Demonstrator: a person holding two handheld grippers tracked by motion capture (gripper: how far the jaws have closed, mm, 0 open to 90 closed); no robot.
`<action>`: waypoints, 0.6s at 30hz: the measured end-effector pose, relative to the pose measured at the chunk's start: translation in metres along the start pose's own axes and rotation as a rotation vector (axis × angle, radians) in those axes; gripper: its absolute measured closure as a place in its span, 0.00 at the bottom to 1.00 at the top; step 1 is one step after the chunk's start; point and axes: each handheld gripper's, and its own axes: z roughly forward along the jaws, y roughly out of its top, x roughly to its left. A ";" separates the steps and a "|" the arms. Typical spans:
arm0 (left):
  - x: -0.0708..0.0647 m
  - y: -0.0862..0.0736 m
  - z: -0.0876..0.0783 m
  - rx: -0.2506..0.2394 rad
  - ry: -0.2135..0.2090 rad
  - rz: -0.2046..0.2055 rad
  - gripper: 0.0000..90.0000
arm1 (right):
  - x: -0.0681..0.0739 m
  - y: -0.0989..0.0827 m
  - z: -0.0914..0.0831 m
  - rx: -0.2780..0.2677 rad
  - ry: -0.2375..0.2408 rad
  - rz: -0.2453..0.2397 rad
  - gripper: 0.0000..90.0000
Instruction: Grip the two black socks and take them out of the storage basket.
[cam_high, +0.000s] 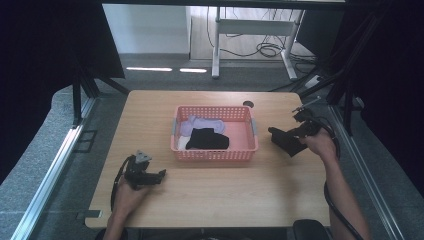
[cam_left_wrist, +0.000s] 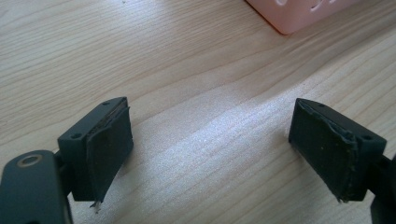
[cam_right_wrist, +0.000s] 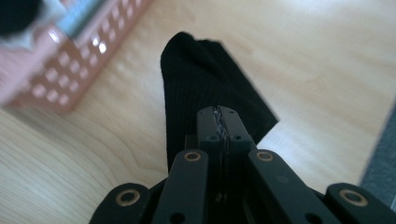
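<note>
A black sock (cam_high: 284, 141) lies stretched just right of the pink basket (cam_high: 215, 156), with my right gripper (cam_high: 299, 133) shut on its near end. In the right gripper view the jaws are pressed together (cam_right_wrist: 219, 122) on the black sock (cam_right_wrist: 196, 79), which runs away from them over the wood. My left gripper (cam_high: 160, 175) rests low over the table's front left, in a hand. Its jaws stand wide apart (cam_left_wrist: 210, 140) with bare wood between them. Inside the basket lie another black sock (cam_high: 207, 139), a lilac sock (cam_high: 202, 124) and a bit of white cloth (cam_high: 182, 143).
A corner of the pink basket (cam_left_wrist: 299, 14) shows ahead of the left gripper, and its side wall (cam_right_wrist: 70, 65) lies left of the right gripper. A dark round hole (cam_high: 248, 104) sits in the tabletop behind the basket. The table's right edge is close to the right hand.
</note>
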 end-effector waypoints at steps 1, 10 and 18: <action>0.000 0.000 0.000 0.000 0.000 0.000 0.15 | 0.000 -0.003 0.005 0.009 0.003 0.002 0.98; 0.000 0.000 0.000 -0.001 0.000 -0.001 0.15 | 0.006 -0.005 0.009 0.018 0.010 -0.016 0.85; 0.000 0.000 0.000 0.000 0.000 0.000 0.15 | 0.028 0.027 -0.010 -0.034 0.028 -0.094 0.57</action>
